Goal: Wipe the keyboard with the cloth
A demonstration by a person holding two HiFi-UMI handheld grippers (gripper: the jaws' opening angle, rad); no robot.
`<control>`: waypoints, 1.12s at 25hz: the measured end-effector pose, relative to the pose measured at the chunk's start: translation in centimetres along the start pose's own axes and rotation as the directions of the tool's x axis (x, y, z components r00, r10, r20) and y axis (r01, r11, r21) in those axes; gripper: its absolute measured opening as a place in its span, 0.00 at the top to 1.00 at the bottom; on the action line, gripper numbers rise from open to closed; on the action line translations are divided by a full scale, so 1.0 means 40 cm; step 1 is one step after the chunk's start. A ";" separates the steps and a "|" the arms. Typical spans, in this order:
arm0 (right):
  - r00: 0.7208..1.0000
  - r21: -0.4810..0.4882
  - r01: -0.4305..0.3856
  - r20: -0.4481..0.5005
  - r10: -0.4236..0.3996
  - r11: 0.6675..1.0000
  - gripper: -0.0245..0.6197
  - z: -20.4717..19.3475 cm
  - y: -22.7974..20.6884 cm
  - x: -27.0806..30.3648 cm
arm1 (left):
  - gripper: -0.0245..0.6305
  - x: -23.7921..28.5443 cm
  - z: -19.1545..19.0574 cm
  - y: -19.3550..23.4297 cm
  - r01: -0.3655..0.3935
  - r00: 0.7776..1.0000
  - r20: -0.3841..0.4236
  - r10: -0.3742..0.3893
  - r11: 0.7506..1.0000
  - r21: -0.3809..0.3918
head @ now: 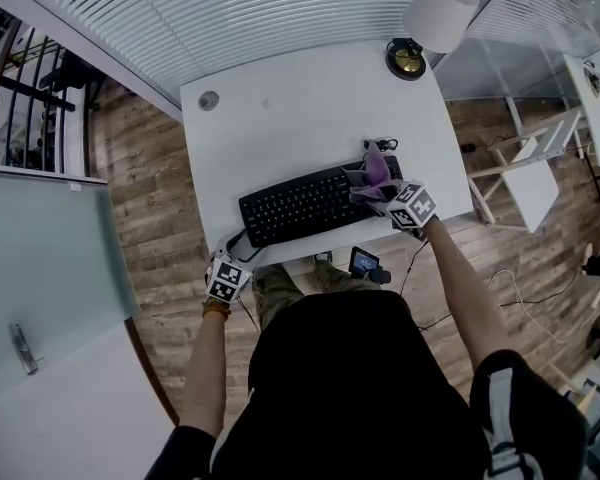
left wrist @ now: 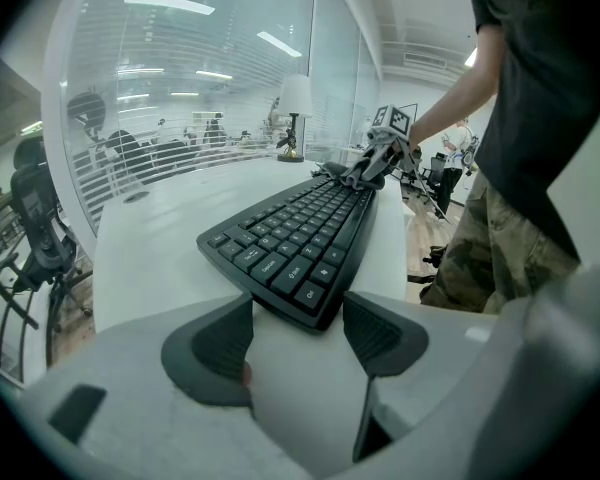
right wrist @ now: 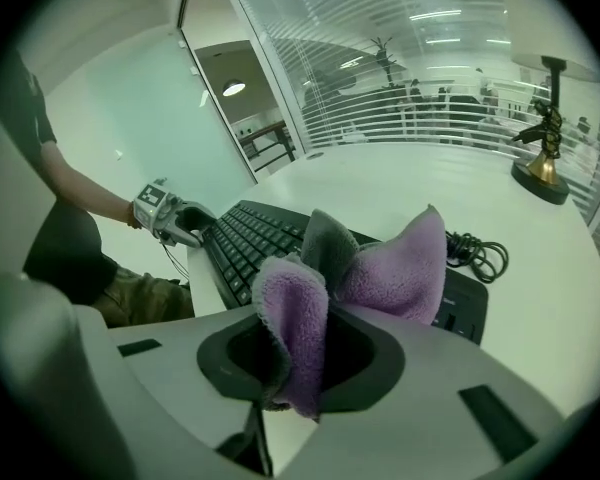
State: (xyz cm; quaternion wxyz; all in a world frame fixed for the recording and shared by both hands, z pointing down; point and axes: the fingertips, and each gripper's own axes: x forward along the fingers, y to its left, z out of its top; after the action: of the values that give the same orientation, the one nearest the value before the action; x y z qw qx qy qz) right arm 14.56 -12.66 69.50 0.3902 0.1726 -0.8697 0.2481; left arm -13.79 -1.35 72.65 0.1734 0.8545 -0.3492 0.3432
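Observation:
A black keyboard (head: 305, 206) lies near the front edge of the white desk (head: 280, 108). My right gripper (head: 378, 190) is over the keyboard's right end, shut on a purple and grey cloth (head: 375, 171). In the right gripper view the cloth (right wrist: 395, 268) bunches out of the jaws of that gripper (right wrist: 302, 353), above the keyboard (right wrist: 242, 243). My left gripper (head: 236, 256) sits at the keyboard's left end. Its jaws stand apart in the left gripper view (left wrist: 298, 336), with the keyboard's (left wrist: 300, 233) near corner just ahead of the gap; I see no contact.
A lamp with a white shade (head: 440, 10) and a dark round base (head: 407, 59) stands at the desk's far right corner. A coiled black cable (head: 380, 145) lies behind the keyboard. A round grommet (head: 209, 100) sits far left. White furniture (head: 530, 173) stands to the right on the wood floor.

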 end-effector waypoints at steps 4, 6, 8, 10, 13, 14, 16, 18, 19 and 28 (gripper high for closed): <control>0.999 -0.053 -0.035 -0.035 0.034 0.998 0.84 0.027 0.051 0.043 | 0.53 -0.001 -0.001 -0.004 0.003 1.000 -0.002 -0.003 1.000 -0.004; 0.998 -0.065 -0.051 -0.042 0.048 0.997 0.84 0.037 0.068 0.057 | 0.53 -0.001 0.000 -0.004 0.002 1.000 -0.002 -0.002 1.000 -0.003; 0.997 -0.071 -0.072 -0.042 0.069 0.995 0.84 0.047 0.088 0.072 | 0.53 0.000 0.000 -0.005 0.002 1.000 -0.001 -0.002 1.000 -0.003; 0.996 -0.086 -0.079 -0.051 0.075 0.993 0.84 0.057 0.108 0.091 | 0.53 0.000 -0.001 -0.004 0.002 1.000 -0.001 -0.002 1.000 -0.002; 0.995 -0.108 -0.076 -0.070 0.068 0.991 0.84 0.067 0.126 0.109 | 0.53 0.001 0.002 -0.005 0.001 1.000 -0.001 -0.001 1.000 -0.002; 0.995 -0.110 -0.076 -0.072 0.069 0.991 0.84 0.067 0.127 0.110 | 0.53 0.002 0.002 -0.006 0.000 1.000 -0.002 0.000 1.000 -0.003; 0.995 -0.110 -0.081 -0.074 0.073 0.991 0.84 0.067 0.129 0.110 | 0.53 0.003 -0.007 -0.009 0.000 1.000 -0.005 0.000 1.000 -0.007; 0.995 -0.112 -0.082 -0.074 0.073 0.990 0.84 0.068 0.130 0.112 | 0.53 0.003 -0.008 -0.008 -0.003 1.000 -0.004 0.002 1.000 -0.005; 0.995 -0.113 -0.081 -0.073 0.073 0.990 0.84 0.070 0.131 0.113 | 0.53 0.001 -0.004 -0.007 -0.004 1.000 -0.001 0.004 1.000 -0.001; 0.992 -0.141 -0.096 -0.096 0.082 0.985 0.84 0.092 0.166 0.144 | 0.53 0.001 -0.009 -0.006 0.000 1.000 -0.001 0.000 1.000 -0.003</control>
State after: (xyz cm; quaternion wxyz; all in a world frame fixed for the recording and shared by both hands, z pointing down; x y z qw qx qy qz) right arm 5.45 -9.92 69.83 0.4291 0.0933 -0.8739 0.2086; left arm -13.74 -1.02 72.92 0.1749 0.8541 -0.3495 0.3431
